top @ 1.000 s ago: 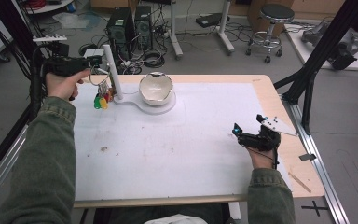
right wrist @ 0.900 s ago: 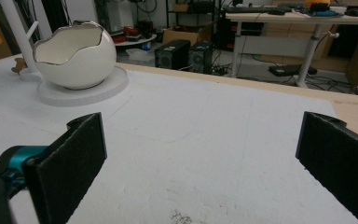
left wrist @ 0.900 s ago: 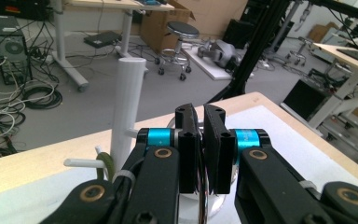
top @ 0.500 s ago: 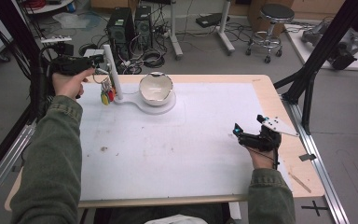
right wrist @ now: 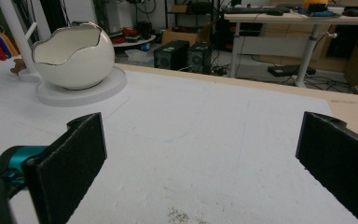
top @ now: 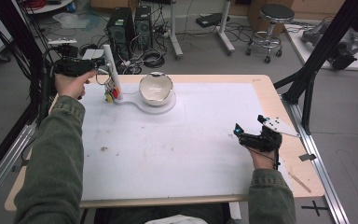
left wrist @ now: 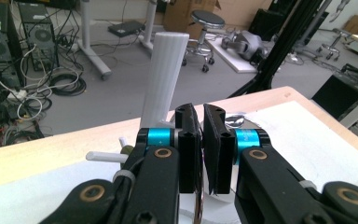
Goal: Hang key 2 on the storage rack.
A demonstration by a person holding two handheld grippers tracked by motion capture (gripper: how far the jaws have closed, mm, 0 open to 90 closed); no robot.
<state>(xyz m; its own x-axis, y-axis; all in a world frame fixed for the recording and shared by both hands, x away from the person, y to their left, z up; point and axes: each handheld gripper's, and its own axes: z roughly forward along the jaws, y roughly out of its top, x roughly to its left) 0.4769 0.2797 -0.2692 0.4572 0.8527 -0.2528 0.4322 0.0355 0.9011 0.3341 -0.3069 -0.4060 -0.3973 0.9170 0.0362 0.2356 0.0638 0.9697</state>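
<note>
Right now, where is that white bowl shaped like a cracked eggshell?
The eggshell bowl sits on a round white base at the table's far left, beside the white post hung with coloured tags.

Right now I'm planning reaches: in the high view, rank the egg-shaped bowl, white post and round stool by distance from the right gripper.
From the right gripper:
1. Egg-shaped bowl, far side, centre-left.
2. White post, left of the bowl.
3. Round stool, on the floor beyond the table.
</note>
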